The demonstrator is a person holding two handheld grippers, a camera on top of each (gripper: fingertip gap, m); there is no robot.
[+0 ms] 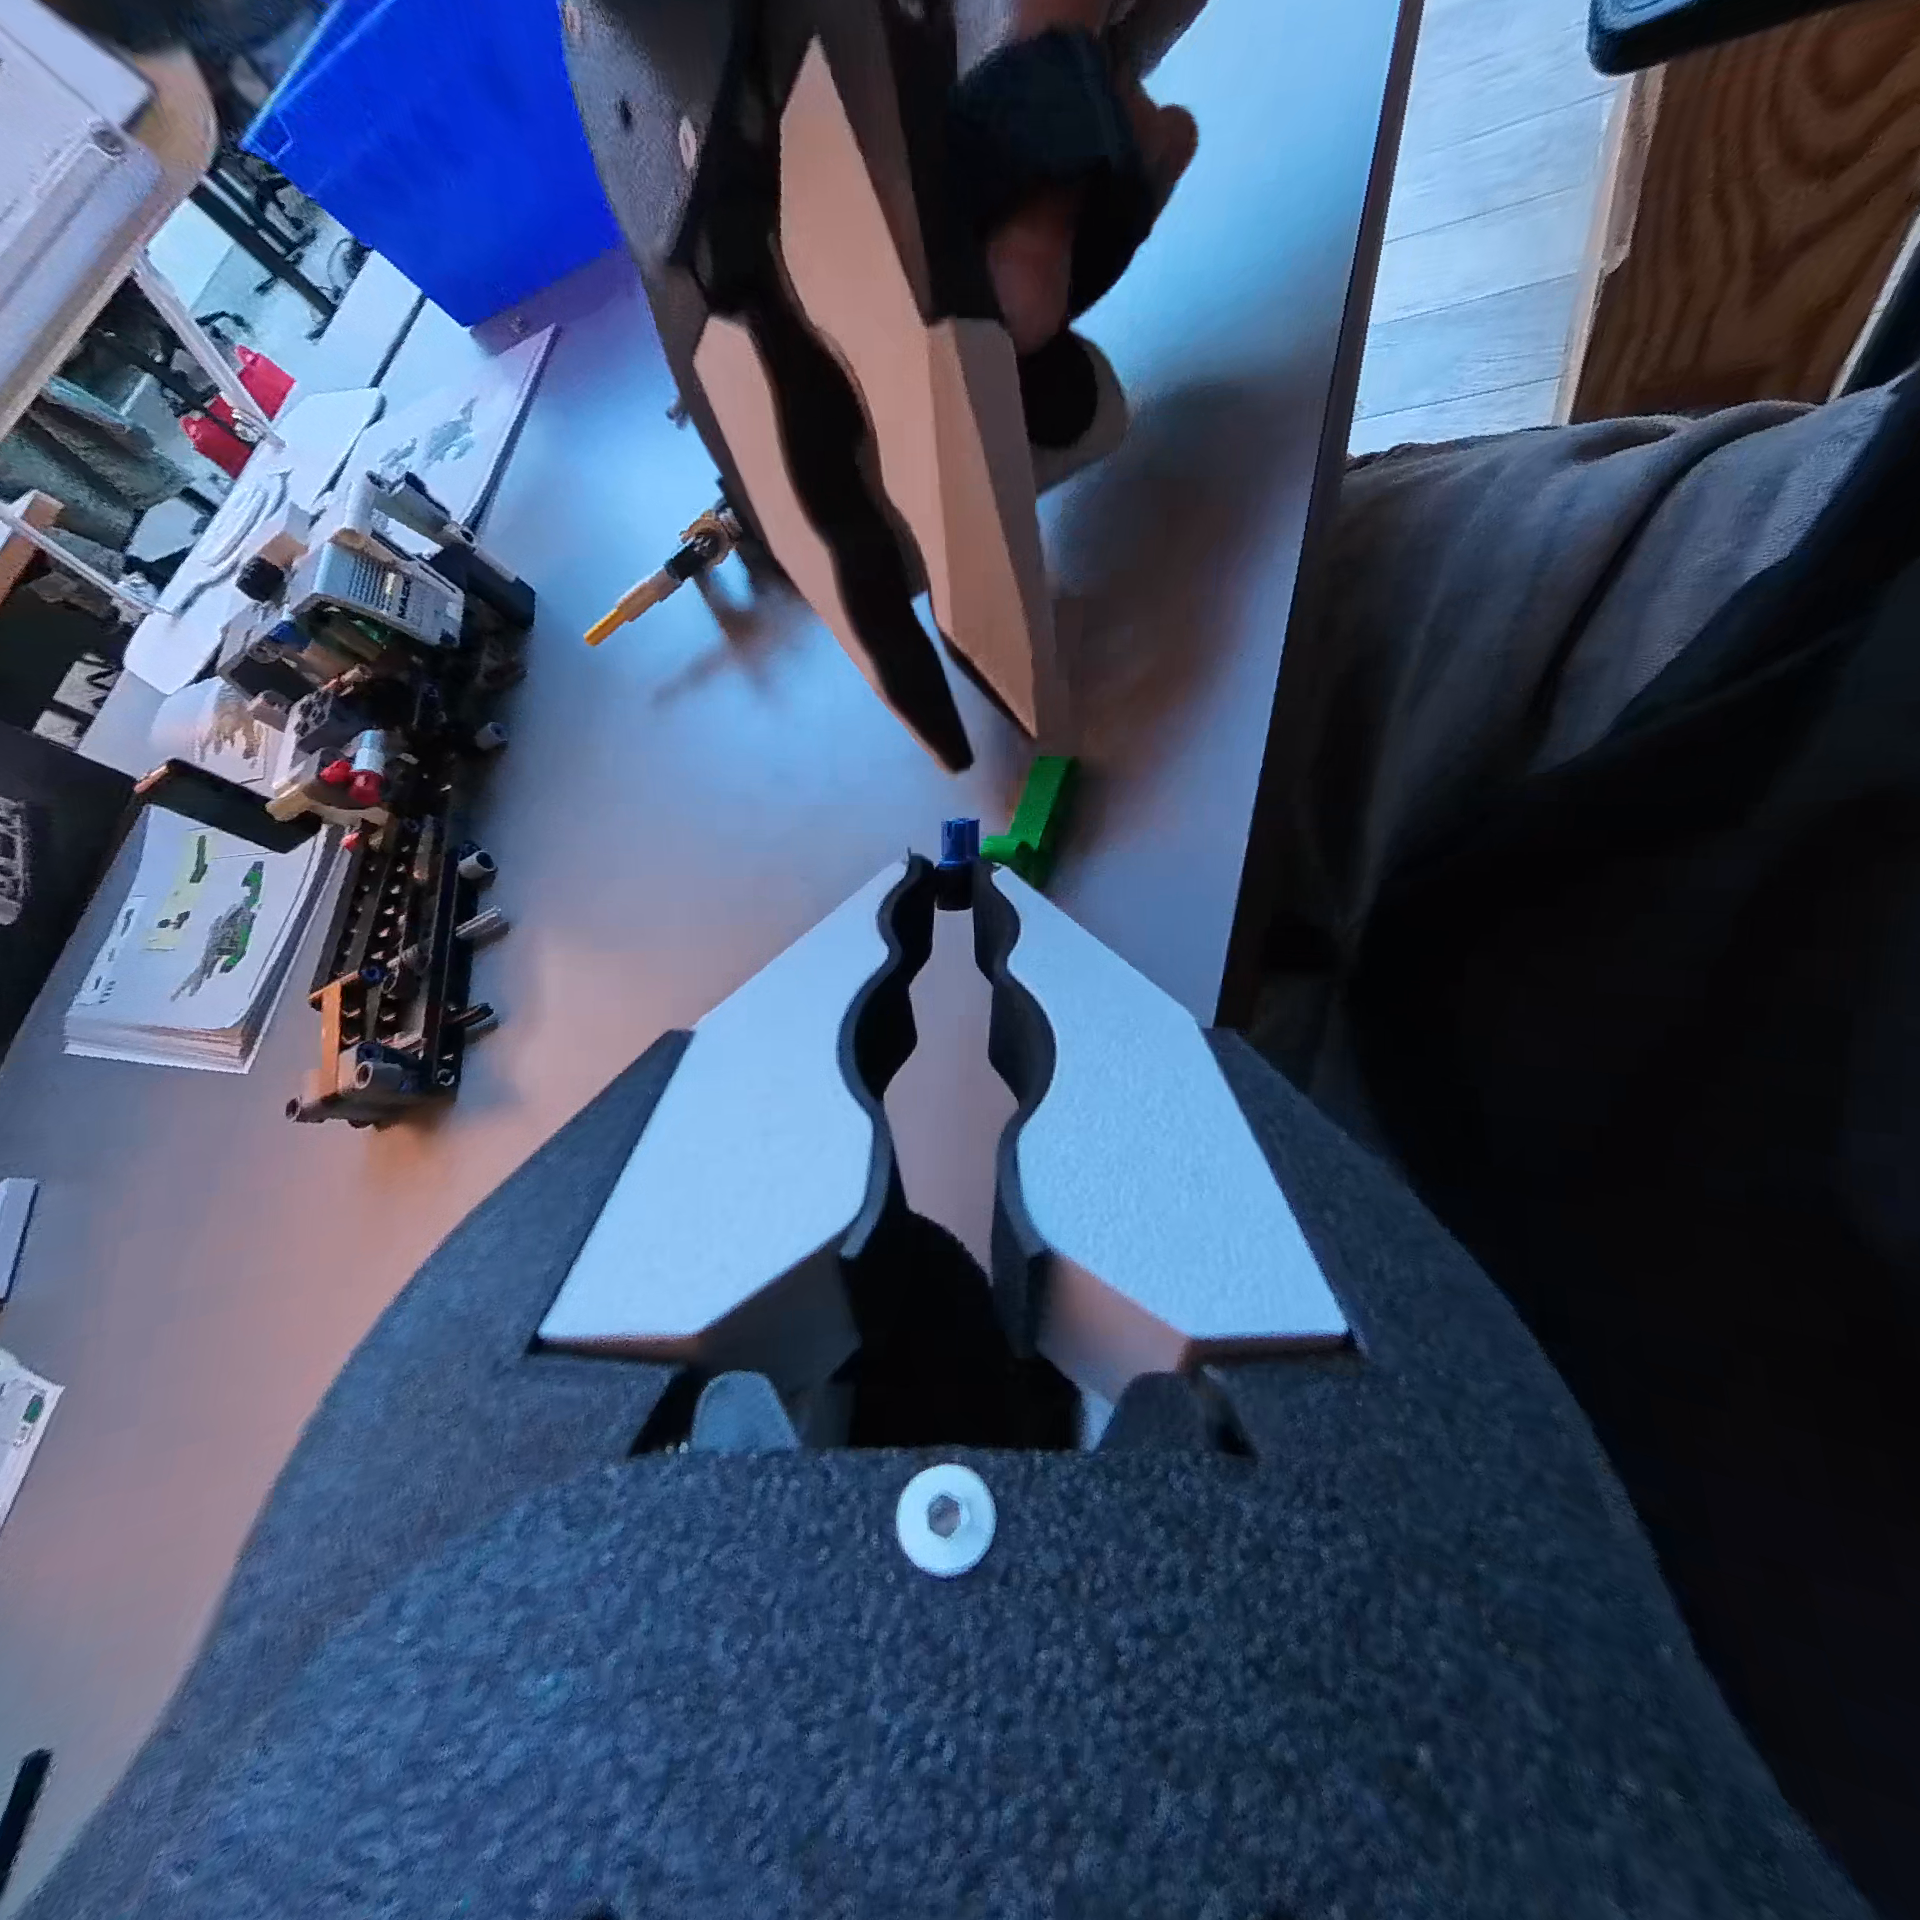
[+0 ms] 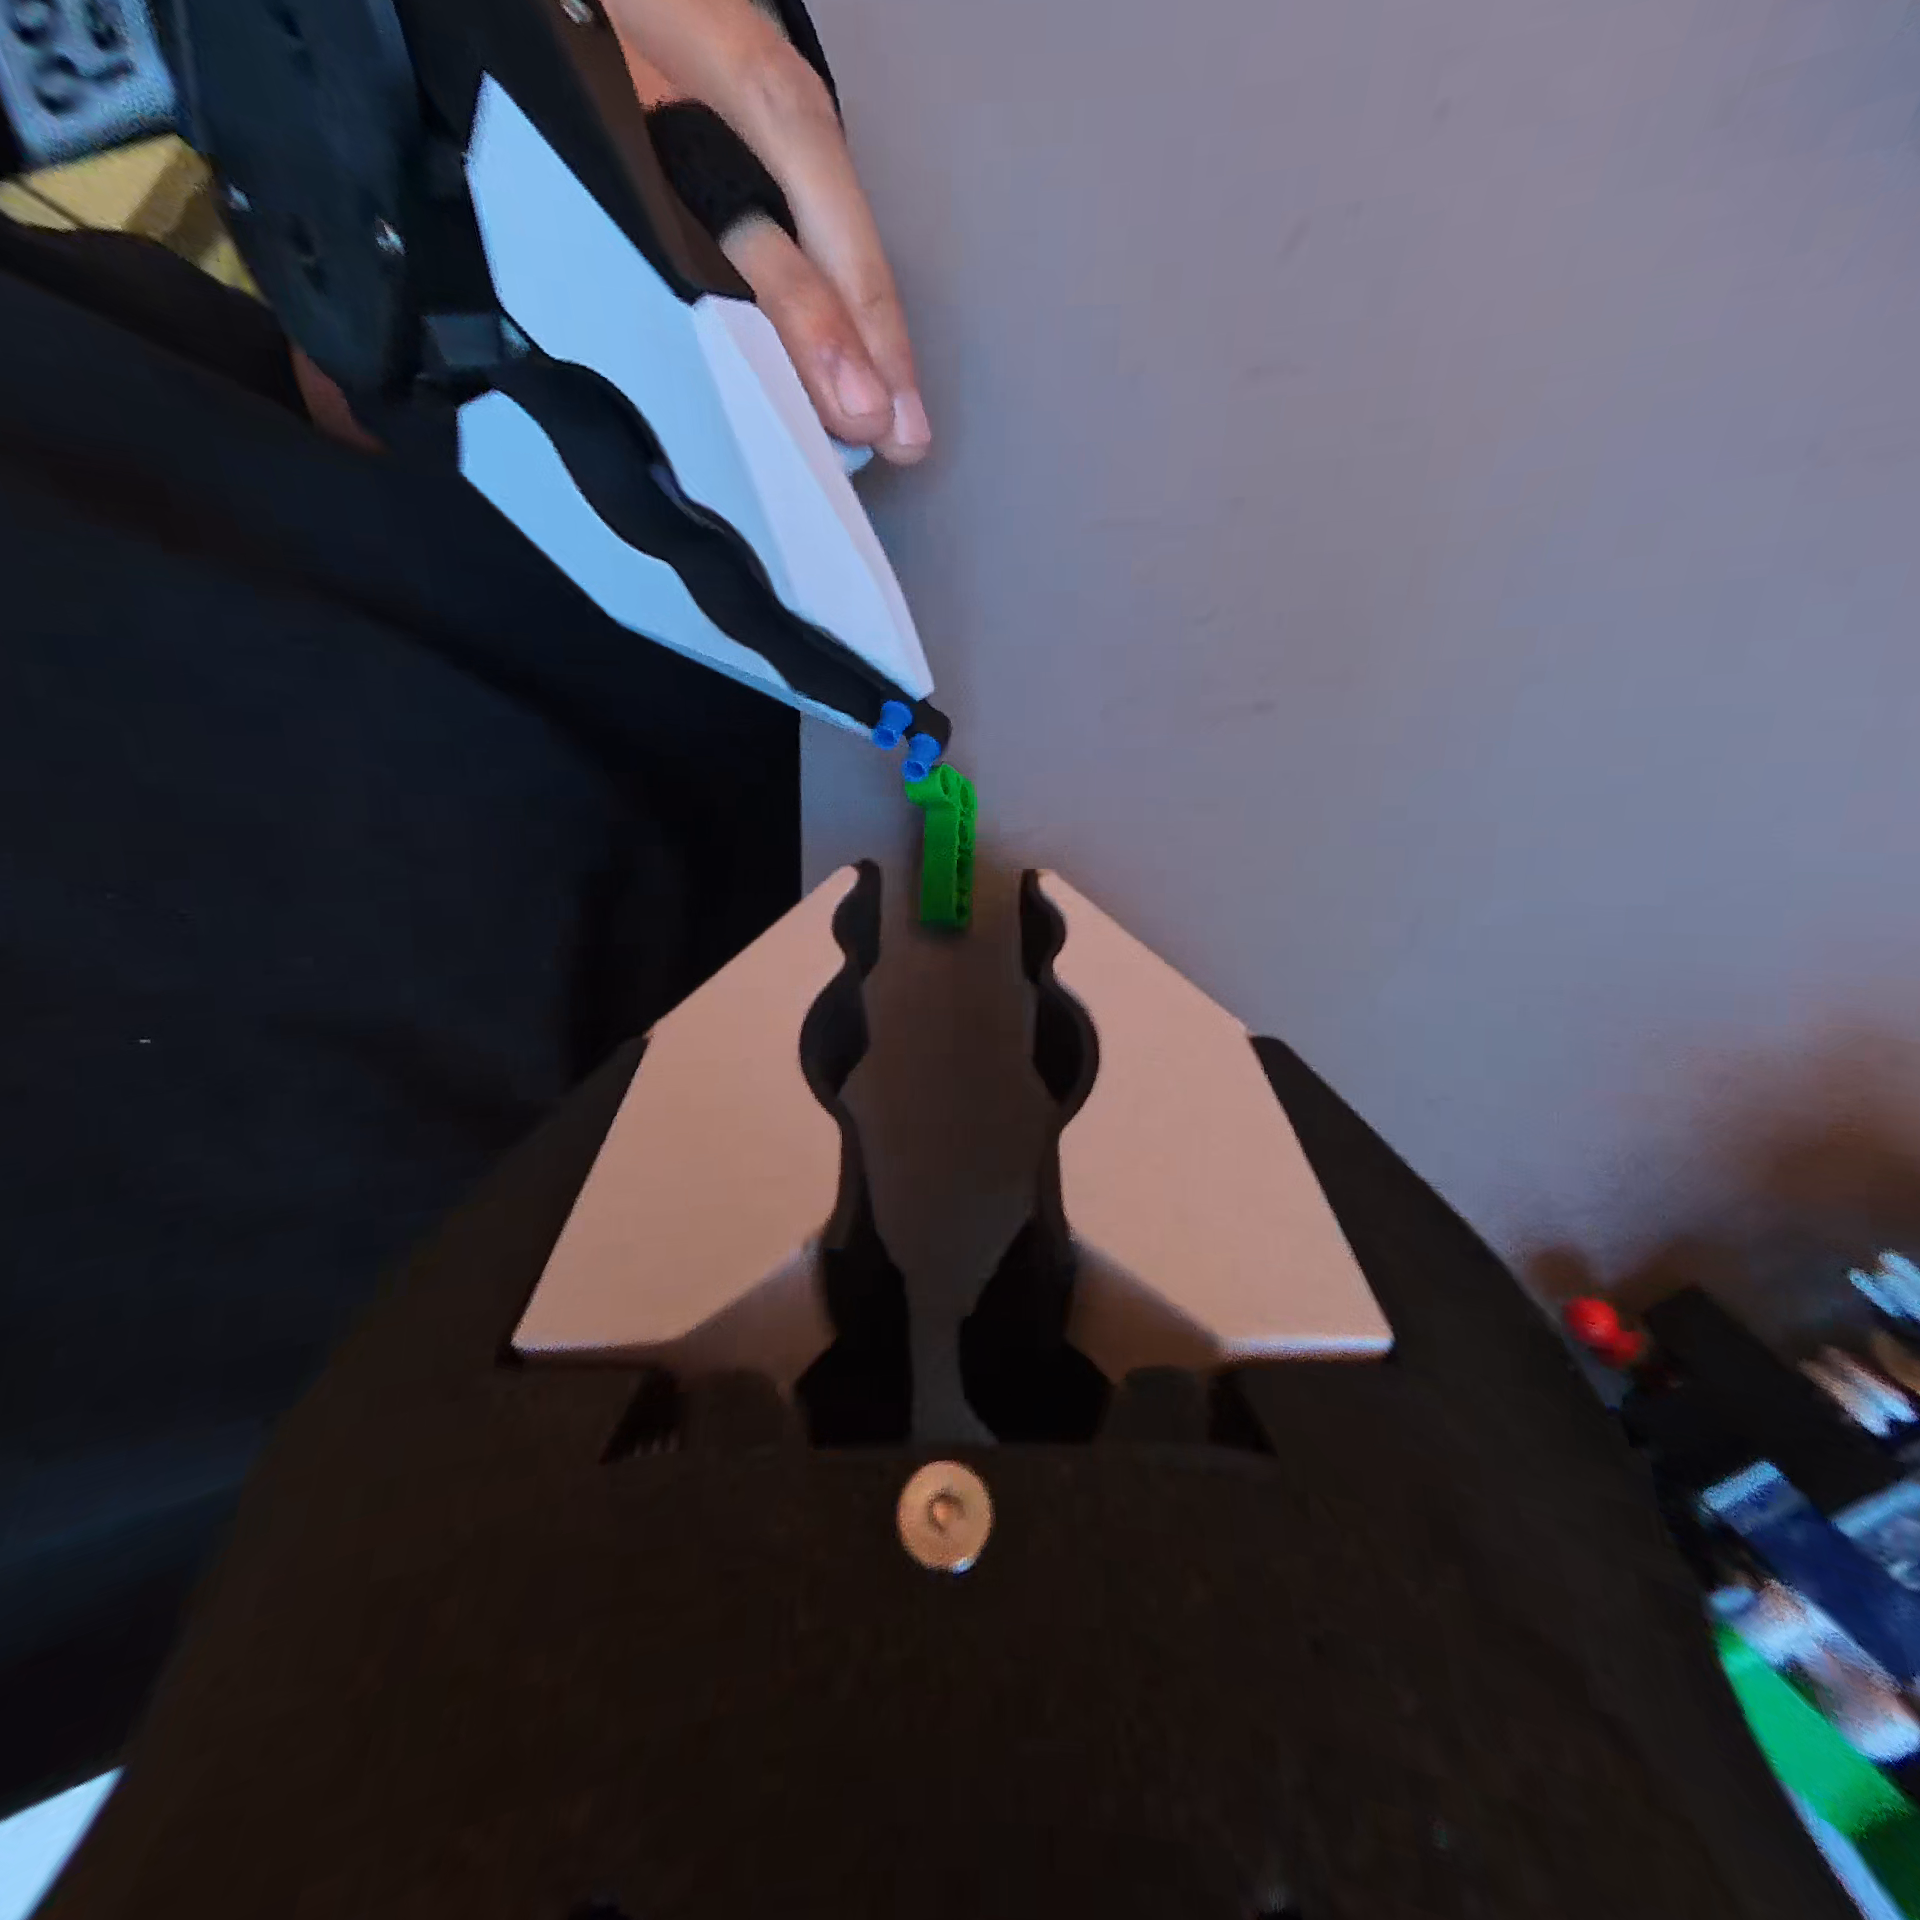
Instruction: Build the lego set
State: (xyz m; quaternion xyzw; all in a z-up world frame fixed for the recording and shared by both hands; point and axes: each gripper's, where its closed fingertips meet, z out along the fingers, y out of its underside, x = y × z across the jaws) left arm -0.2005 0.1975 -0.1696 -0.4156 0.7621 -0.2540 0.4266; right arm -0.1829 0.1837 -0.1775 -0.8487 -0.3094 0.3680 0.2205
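Observation:
My left gripper (image 1: 953, 871) is shut on a small blue pin (image 1: 957, 844), which sticks out past its tips. A green angled Lego beam (image 1: 1036, 816) lies on the grey table (image 1: 727, 779) near its edge, just beyond the pin. In the right wrist view, my right gripper (image 2: 945, 883) is open, with the near end of the green beam (image 2: 948, 854) between its fingertips. The left gripper (image 2: 914, 717) comes in from the upper left, and the blue pin (image 2: 906, 742) touches or nearly touches the beam's far end. The right gripper (image 1: 995, 743) also shows in the left wrist view, above the beam.
A partly built black Lego frame (image 1: 400, 935) lies at the left with an open instruction booklet (image 1: 192, 935) beside it. A yellow-tipped axle piece (image 1: 665, 582) lies farther back. A blue bin (image 1: 447, 135) stands at the far end. The table edge (image 1: 1299, 623) borders a person's dark clothing (image 1: 1610, 831). The grippers are tip to tip, or close to it.

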